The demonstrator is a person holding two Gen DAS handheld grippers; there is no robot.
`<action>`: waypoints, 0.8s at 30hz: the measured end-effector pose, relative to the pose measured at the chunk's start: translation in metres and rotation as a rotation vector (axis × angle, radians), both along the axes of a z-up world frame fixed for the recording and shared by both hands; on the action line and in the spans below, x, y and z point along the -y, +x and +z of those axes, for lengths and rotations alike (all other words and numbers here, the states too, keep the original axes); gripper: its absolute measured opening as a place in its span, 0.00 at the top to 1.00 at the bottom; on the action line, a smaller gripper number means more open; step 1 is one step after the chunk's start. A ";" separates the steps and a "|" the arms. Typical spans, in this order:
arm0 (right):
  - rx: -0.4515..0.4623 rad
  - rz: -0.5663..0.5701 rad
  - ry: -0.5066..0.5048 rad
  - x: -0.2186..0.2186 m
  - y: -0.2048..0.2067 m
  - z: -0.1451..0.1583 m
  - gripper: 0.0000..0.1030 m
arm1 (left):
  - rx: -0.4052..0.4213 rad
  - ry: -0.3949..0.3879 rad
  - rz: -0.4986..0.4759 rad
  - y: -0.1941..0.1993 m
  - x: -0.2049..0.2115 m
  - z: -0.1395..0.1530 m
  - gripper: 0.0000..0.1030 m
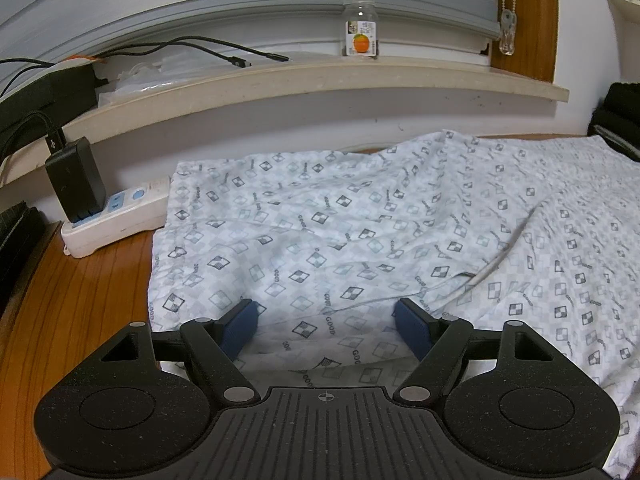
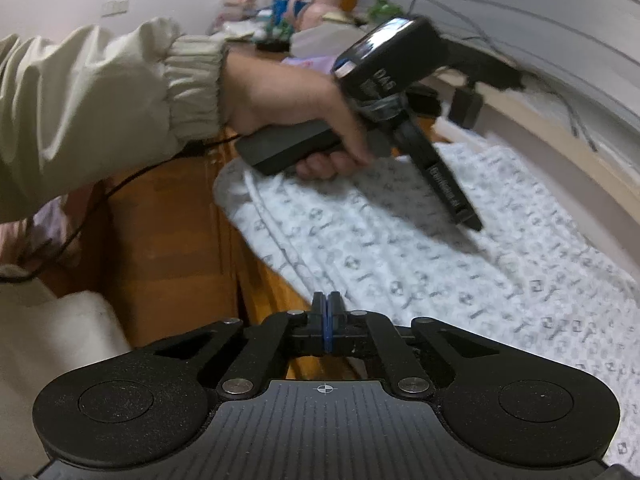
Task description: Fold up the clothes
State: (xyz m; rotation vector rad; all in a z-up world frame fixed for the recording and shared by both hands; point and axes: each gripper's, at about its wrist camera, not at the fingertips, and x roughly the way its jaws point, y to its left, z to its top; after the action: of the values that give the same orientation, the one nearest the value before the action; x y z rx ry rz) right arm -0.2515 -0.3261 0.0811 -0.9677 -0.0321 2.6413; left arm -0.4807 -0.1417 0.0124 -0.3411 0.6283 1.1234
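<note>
- Left wrist view is showing the patterned garment (image 1: 360, 232) lying spread and rumpled across the wooden table (image 1: 80, 300), its far edge running just beside a white power strip (image 1: 116, 216) under the window ledge (image 1: 320, 80), where a small jar (image 1: 360, 26) is standing.
- The left gripper (image 1: 326, 320) is hovering low over the near edge of the cloth with its jaws standing wide apart, gripping nothing; the fabric is passing beneath the blue pads (image 1: 240, 326).
- Right wrist view is showing the right gripper (image 2: 328, 320) with its jaws pressed fully together at the garment's edge; whether any cloth is pinched between them I cannot tell.
- Across the garment, a person's hand (image 2: 288, 100) is holding the other tool by its handle.
- The cloth is looking thin, light and limp, so it will probably be sagging and sliding when lifted; taking hold at a hem or corner, one per side, seems the safest.
</note>
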 end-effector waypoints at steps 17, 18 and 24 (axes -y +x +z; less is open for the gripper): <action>-0.071 0.012 -0.107 0.025 0.004 0.034 0.97 | -0.017 0.040 -0.020 0.047 -0.008 0.000 0.22; -0.066 0.000 -0.095 0.023 0.006 0.033 0.96 | 0.004 0.034 -0.019 0.044 -0.009 -0.002 0.22; -0.021 -0.031 -0.041 0.019 0.009 0.020 0.81 | 0.064 -0.007 -0.005 0.035 -0.013 -0.004 0.20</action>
State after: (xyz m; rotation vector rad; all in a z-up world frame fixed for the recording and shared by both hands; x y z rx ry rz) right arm -0.2430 -0.3449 0.1014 -0.9459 0.0416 2.6332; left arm -0.4459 -0.1283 0.0083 -0.3792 0.5765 1.1014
